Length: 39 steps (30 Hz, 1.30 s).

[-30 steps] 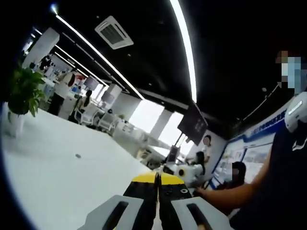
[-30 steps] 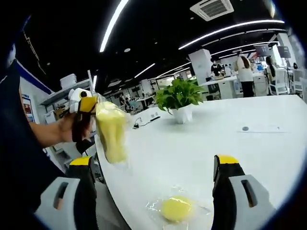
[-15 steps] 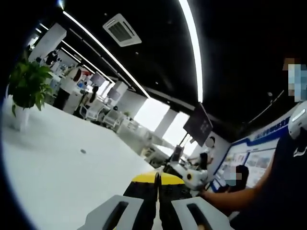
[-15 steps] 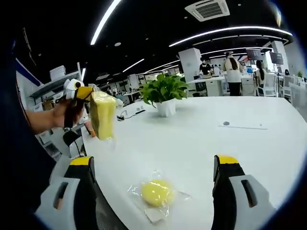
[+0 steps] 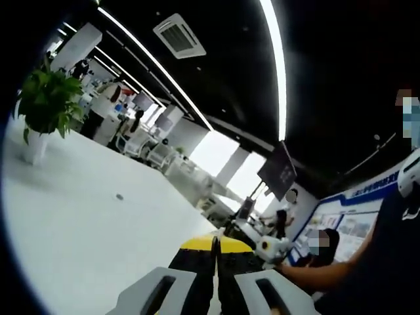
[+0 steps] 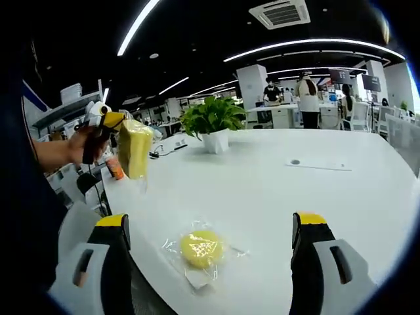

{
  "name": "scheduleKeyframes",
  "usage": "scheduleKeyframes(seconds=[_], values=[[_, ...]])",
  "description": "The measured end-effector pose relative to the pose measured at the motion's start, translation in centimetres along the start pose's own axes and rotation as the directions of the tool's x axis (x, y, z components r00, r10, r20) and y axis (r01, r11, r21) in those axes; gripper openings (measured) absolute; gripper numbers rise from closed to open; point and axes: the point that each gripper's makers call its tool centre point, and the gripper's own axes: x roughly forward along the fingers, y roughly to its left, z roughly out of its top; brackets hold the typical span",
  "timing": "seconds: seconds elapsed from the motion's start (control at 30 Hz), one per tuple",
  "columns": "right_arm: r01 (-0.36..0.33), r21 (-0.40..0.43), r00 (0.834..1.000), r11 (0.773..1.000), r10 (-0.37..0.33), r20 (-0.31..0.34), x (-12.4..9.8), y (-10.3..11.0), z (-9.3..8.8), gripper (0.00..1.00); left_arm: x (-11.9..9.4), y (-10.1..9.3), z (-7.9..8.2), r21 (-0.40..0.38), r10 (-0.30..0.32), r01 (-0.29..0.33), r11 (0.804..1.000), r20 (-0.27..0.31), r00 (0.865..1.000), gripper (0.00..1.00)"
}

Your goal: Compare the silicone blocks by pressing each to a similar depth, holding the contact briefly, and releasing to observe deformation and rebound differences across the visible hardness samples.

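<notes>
The round yellow silicone block [image 6: 200,249], sealed in a clear bag, lies flat on the white table [image 6: 315,197] near its front edge. In the right gripper view we see it just ahead of the right gripper [image 6: 210,252] and between the lines of that gripper's two jaws, a little nearer the left jaw; the jaws stand spread wide, gripping nothing and not touching the bag. A second sample, the flat yellow block [image 6: 134,149] in its own clear wrap, hangs in the air off the table's left end, its long axis roughly vertical, pinched at its upper edge by the left gripper [image 6: 113,122], which a hand [image 6: 75,146] holds up. In the left gripper view we see the left gripper's [image 5: 214,244] yellow-tipped jaws pressed together, though the block itself is not discernible there. The relation that governs the coming press — as we judge it — is that the round block lies straight forward of and below the open right gripper, which is clearly the nearer of the two; a short advance and descent would bring a jaw onto it. Farther back stand a potted plant [image 6: 211,121] and, well beyond, people at desks.
</notes>
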Motion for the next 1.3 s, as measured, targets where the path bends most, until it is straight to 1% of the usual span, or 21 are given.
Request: scheduleKeyframes(seconds=[0.17, 0.27, 0.43, 0.53, 0.67, 0.9, 1.0, 1.13, 1.3], values=[[0.021, 0.001, 1.000, 1.000, -0.021, 0.000, -0.5, -0.7, -0.3, 0.96, -0.3, 0.6, -0.3, -0.015, 0.008, -0.008, 1.000, -0.008, 1.000, 0.00], [0.030, 0.005, 1.000, 1.000, -0.030, -0.001, -0.8, -0.8, -0.5, 0.96, -0.6, 1.3, -0.8, -0.036, 0.021, -0.022, 0.999, -0.011, 1.000, 0.00], [0.041, 0.015, 0.999, 0.999, -0.041, -0.006, -1.1, -1.0, -0.9, 0.96, -0.9, 1.9, -1.6, -0.084, 0.025, -0.026, 0.996, -0.006, 1.000, 0.00], [0.041, 0.015, 0.999, 0.999, -0.041, -0.005, -1.2, -0.9, -0.9, 0.96, -0.9, 2.2, -2.1, -0.095, 0.034, -0.035, 0.995, -0.014, 0.999, 0.00], [0.044, 0.021, 0.999, 0.999, -0.044, -0.007, -1.3, -1.1, -1.0, 0.96, -1.2, 3.0, -2.7, -0.117, 0.053, -0.055, 0.992, -0.018, 0.998, 0.00], [0.047, 0.029, 0.999, 0.998, -0.046, -0.008, -1.5, -1.0, -1.2, 0.96, -1.8, 5.1, -3.1, -0.192, 0.086, -0.083, 0.978, 0.007, 0.996, 0.00], [0.052, 0.037, 0.999, 0.998, -0.051, -0.012, -1.6, -1.2, -1.6, 0.96, -1.9, 6.1, -3.7, -0.218, 0.104, -0.099, 0.971, 0.014, 0.994, 0.00], [0.059, 0.039, 0.998, 0.997, -0.059, -0.015, -1.9, -1.4, -1.8, 0.96, -2.0, 7.5, -4.8, -0.249, 0.126, -0.120, 0.961, 0.007, 0.992, 0.00], [0.079, 0.040, 0.997, 0.996, -0.078, -0.011, -2.6, -1.8, -2.0, 0.96, -1.9, 8.3, -5.7, -0.263, 0.137, -0.135, 0.955, -0.010, 0.990, 0.00]])
